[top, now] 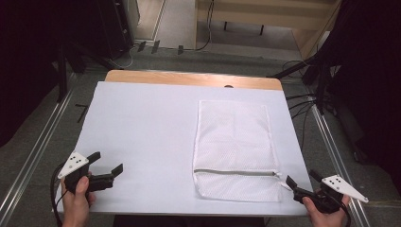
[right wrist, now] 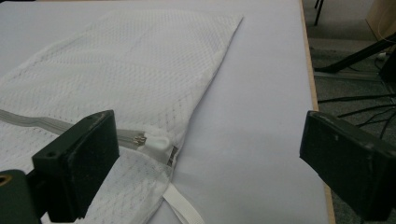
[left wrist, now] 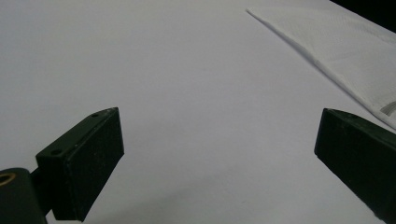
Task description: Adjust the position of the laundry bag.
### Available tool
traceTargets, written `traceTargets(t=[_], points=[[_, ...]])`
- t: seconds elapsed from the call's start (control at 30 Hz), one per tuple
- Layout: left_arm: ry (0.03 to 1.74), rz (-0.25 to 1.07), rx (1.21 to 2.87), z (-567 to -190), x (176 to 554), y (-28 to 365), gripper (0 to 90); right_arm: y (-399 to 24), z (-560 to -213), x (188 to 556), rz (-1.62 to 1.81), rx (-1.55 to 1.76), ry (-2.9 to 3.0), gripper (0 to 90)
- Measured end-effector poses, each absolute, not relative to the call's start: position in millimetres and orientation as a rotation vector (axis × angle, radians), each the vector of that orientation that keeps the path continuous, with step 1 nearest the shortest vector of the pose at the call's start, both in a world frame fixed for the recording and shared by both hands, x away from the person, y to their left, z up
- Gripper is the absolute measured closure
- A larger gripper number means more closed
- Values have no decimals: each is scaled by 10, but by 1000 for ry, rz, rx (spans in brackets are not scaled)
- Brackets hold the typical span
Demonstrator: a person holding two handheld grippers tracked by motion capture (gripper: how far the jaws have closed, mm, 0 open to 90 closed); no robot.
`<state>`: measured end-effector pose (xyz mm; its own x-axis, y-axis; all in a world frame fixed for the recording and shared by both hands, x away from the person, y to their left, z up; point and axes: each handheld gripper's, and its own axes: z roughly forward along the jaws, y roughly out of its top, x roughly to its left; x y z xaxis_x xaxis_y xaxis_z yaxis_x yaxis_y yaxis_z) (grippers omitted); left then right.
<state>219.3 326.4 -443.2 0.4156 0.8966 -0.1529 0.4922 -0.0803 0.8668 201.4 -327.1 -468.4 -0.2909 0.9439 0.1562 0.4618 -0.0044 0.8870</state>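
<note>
A white mesh laundry bag [top: 234,146] lies flat on the right half of the white table cover [top: 142,127]. Its grey zipper [top: 234,172] runs across near the front end. The zipper pull [right wrist: 156,142] sits at the bag's right edge, with a white loop tab [right wrist: 182,207] below it. My right gripper [top: 302,182] is open at the front right corner, just right of the bag's zipper end. My left gripper [top: 107,163] is open at the front left, over bare cover, well apart from the bag [left wrist: 336,51]. Nothing is between either pair of jaws.
The table's wooden far edge [top: 194,78] shows beyond the cover. Dark stands and cables [top: 307,101] crowd the floor to the right, metal rails [top: 38,142] run along the left. Bare cover spans the left half.
</note>
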Motion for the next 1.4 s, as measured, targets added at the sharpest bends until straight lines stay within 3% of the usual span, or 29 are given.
traceTargets(t=[0.1,0.2,0.53,0.63,0.67,0.8,0.93,1.13,1.3,1.37,1.4], points=[[1191,491,1727,-4423,2205,3128,19,-3257,-4680,2025,1263,1448,1779,66],[1166,530,1767,-4393,2220,2922,143,-3234,-4684,2035,1258,1445,1788,80],[1102,423,1841,-4370,2512,2252,141,-3151,-4682,2114,1239,1421,1811,127],[1118,361,1856,-4396,2656,2066,184,-3145,-4689,2121,1238,1417,1819,128],[1144,354,1855,-4406,2705,1997,243,-3156,-4688,2117,1239,1419,1817,129],[1171,334,1891,-4472,2875,1720,258,-3173,-4686,2107,1242,1421,1811,131],[1140,213,1904,-4544,3023,1444,251,-3176,-4687,2099,1243,1424,1815,133],[1223,273,1964,-4606,3173,1136,423,-3175,-4685,2095,1246,1420,1818,133],[1242,246,2013,-4679,3243,942,542,-3177,-4687,2094,1247,1419,1821,134],[1228,290,2039,-4687,3229,881,627,-3178,-4688,2093,1249,1421,1820,134],[1233,319,2049,-4685,3224,853,627,-3178,-4689,2093,1248,1421,1820,134]])
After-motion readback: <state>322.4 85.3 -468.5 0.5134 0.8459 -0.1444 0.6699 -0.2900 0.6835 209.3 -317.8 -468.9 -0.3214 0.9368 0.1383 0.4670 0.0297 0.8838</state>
